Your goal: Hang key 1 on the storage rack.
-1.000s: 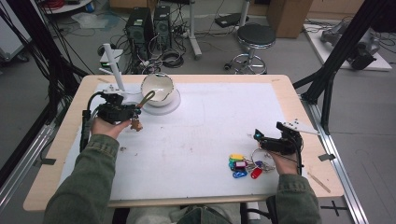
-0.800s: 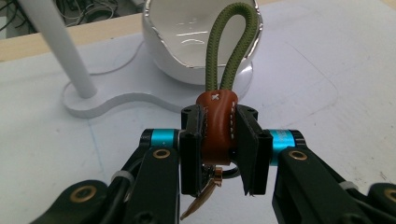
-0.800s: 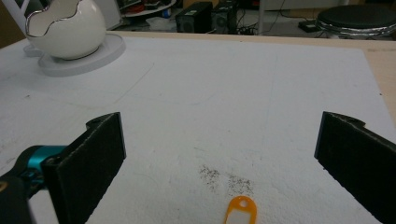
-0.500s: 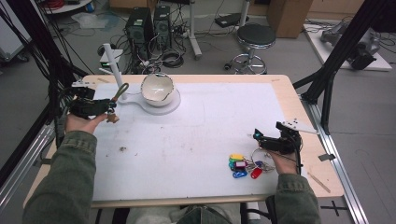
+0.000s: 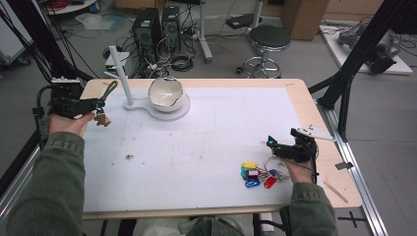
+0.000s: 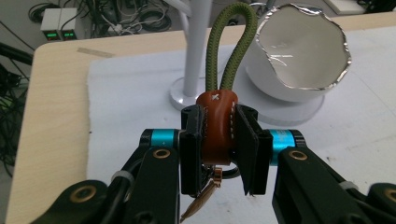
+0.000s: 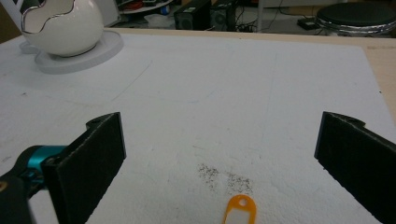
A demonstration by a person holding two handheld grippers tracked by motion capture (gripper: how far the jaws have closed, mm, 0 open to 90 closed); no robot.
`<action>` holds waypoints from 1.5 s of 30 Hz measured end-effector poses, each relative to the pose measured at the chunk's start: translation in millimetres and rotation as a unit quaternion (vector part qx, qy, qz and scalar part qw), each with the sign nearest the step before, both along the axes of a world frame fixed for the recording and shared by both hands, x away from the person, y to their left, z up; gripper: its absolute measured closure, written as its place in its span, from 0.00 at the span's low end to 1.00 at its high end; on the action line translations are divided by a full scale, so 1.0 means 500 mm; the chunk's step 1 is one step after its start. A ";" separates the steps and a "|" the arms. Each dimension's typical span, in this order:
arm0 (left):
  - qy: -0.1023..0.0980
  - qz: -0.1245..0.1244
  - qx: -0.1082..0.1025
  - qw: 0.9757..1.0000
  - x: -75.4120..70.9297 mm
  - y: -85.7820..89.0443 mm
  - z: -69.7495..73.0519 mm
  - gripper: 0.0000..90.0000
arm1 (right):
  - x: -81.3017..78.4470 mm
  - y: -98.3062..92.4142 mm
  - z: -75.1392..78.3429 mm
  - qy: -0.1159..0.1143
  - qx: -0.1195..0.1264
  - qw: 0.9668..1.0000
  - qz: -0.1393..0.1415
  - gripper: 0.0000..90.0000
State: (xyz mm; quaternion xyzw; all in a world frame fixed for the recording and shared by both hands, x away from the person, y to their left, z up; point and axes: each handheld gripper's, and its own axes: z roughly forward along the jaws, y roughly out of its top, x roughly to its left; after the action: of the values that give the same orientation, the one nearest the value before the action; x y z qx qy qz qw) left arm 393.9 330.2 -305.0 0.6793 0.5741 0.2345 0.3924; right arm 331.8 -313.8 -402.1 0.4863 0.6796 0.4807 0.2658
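Between the left gripper's (image 6: 219,149) jaws sits a brown leather keychain tab (image 6: 217,128), pinched at its sides, with its olive cord loop (image 6: 232,44) standing up ahead and a small brass piece dangling below. From the high view the left gripper (image 5: 91,105) holds this keychain (image 5: 102,117) off the tabletop's (image 5: 295,93) far-left edge, just beside the white post (image 5: 123,76) of a stand whose base carries a white egg-shaped bowl (image 5: 165,93). The step in hand looks like carrying the loop to that post, probably to hang it, though the post's top is hard to make out. Next, the loop must be lifted over the tip and lowered. Well apart, the right gripper (image 5: 281,149) rests with jaws spread near a bunch of coloured key tags (image 5: 255,174).
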 end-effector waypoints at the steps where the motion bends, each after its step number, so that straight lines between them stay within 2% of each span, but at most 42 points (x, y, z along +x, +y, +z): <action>1: 0.001 0.003 0.000 1.000 0.003 0.005 0.003 0.80 | 0.000 0.000 0.000 0.000 0.000 1.000 -0.001 0.01; 8: 0.001 0.016 -0.012 1.000 0.019 0.032 0.020 0.80 | 0.001 0.000 0.000 0.000 -0.003 1.000 0.000 0.01; 16: 0.008 0.018 -0.010 1.000 0.043 0.047 0.051 0.80 | 0.002 0.000 -0.001 0.000 -0.005 1.000 0.001 0.01; 19: 0.004 0.018 -0.023 1.000 0.049 0.054 0.064 0.80 | 0.001 0.000 -0.001 0.001 -0.003 1.000 0.000 0.01; 25: 0.005 0.023 -0.031 0.999 0.065 0.063 0.080 0.80 | 0.002 0.001 -0.001 0.000 -0.004 1.000 0.002 0.01; 33: 0.020 0.044 -0.060 0.997 0.102 0.078 0.060 0.81 | 0.003 0.000 -0.001 0.001 -0.003 1.000 0.002 0.01; 36: 0.021 0.044 -0.066 0.997 0.108 0.077 0.057 0.81 | 0.004 -0.001 -0.002 0.003 -0.004 1.000 0.002 0.01; 45: 0.046 0.058 -0.072 0.995 0.121 0.074 0.039 0.81 | 0.002 0.000 -0.001 -0.001 -0.002 1.000 0.001 0.01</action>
State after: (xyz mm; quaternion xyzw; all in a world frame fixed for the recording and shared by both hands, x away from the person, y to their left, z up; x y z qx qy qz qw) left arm 454.5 367.5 -285.5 0.6248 0.6453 0.1835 0.3994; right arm 332.6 -313.8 -402.5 0.4846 0.6812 0.4797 0.2666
